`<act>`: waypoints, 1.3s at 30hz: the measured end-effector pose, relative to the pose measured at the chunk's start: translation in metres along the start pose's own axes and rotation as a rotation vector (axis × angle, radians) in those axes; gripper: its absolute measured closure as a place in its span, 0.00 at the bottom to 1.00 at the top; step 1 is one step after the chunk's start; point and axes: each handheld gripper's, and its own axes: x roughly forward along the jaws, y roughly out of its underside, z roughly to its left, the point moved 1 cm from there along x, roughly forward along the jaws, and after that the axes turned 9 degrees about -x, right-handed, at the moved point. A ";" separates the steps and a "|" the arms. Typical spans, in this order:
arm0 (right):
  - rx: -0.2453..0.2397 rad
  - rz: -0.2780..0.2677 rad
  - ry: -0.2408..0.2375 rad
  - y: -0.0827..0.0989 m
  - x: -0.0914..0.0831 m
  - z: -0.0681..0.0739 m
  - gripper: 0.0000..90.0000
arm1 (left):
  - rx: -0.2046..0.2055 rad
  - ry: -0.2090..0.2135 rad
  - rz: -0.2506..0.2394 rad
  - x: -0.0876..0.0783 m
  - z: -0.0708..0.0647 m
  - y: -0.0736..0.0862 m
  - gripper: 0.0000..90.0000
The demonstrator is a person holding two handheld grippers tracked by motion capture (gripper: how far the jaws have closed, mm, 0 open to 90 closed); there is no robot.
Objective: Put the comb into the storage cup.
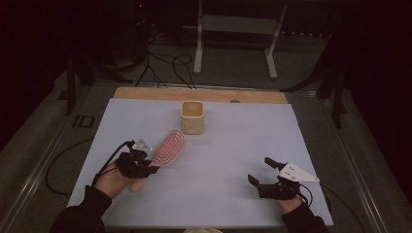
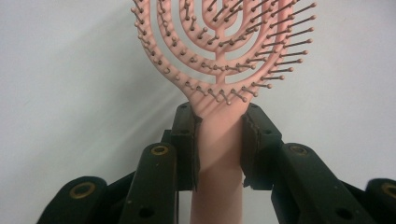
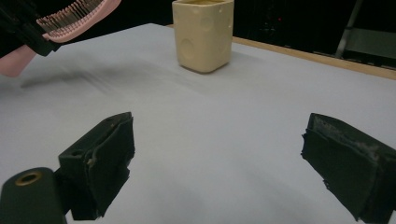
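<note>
High view gives me the pale desk [image 1: 218, 194] with my left claw [image 1: 151, 167] clenched on the handle of a pink hairbrush [image 1: 170, 147], whose head angles up toward a cream square cup [image 1: 192, 117] standing near the desk's far edge. Left gripper view shows both pads pressing the handle just below the bristled head, bristles facing the camera. Between brush and cup I see bare desk. My right claw [image 1: 259, 171] sits released, well apart at the near right, jaws wide with nothing between them. Cables [image 1: 165, 68] and a white frame [image 1: 238, 34] lie on the floor beyond.
</note>
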 end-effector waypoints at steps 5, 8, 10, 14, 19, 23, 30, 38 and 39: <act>0.002 -0.001 0.001 0.000 0.000 0.000 0.10 | -0.002 0.006 -0.038 0.003 -0.007 -0.007 0.79; -0.002 -0.002 -0.001 0.000 0.000 0.000 0.10 | 0.007 0.020 -0.054 0.005 -0.013 -0.012 0.79; -0.003 0.002 0.003 0.000 0.000 0.000 0.10 | 0.007 0.020 -0.054 0.005 -0.013 -0.012 0.79; -0.003 -0.005 0.005 0.000 -0.001 0.000 0.10 | 0.022 0.035 -0.079 0.011 -0.022 -0.019 0.79; -0.002 -0.005 0.005 -0.001 -0.001 0.000 0.10 | 0.036 0.046 -0.134 0.011 -0.032 -0.026 0.79; -0.001 -0.005 0.005 -0.001 -0.001 0.000 0.10 | 0.031 0.049 -0.172 0.011 -0.036 -0.030 0.79; -0.002 -0.007 0.005 -0.001 -0.001 0.000 0.10 | 0.007 0.065 -0.243 0.013 -0.041 -0.036 0.79; 0.001 -0.003 0.003 0.000 -0.001 -0.001 0.10 | -0.034 0.058 -0.362 0.018 -0.045 -0.033 0.79; 0.000 -0.005 0.004 0.000 -0.001 -0.001 0.10 | -0.035 0.063 -0.375 0.019 -0.046 -0.031 0.79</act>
